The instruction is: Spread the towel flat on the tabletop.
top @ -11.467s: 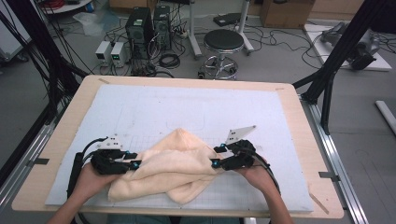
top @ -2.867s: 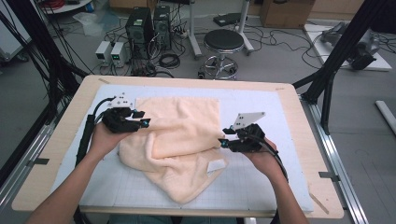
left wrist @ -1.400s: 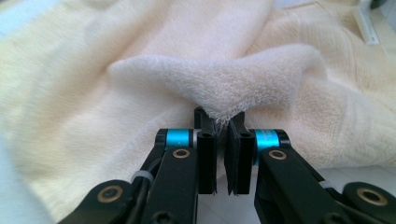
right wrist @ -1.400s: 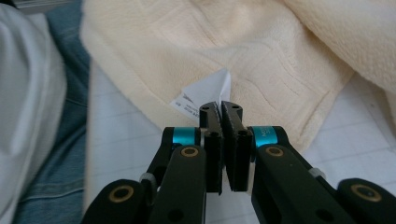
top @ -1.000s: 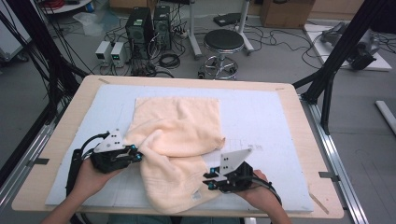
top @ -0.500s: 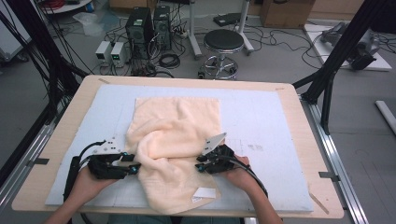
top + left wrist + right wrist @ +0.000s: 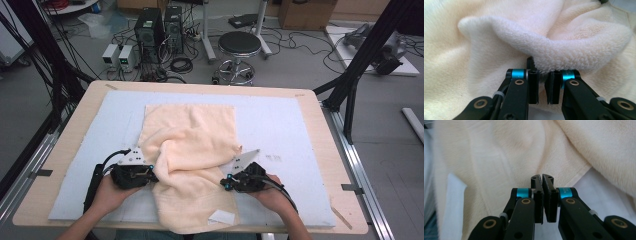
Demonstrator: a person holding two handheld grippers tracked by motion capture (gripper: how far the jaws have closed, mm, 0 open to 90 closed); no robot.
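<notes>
On the worktop (image 7: 320, 125), both grippers' fingers pinch the cream towel (image 7: 192, 145) at opposite edges, left gripper (image 7: 150, 174) and right gripper (image 7: 227, 182) apparently poised to fold it.

I saw a wooden table (image 7: 65, 135) carrying a pale blue mat (image 7: 280, 125) over most of its top. On the mat, a rumpled cream towel (image 7: 192, 145) lay left of centre, its near end overhanging the mat's front edge.

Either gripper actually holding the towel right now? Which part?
Left gripper is shut on a raised fold of the towel at its left side. Right gripper is shut at the towel's right hem; whether fabric is caught cannot be told.
</notes>
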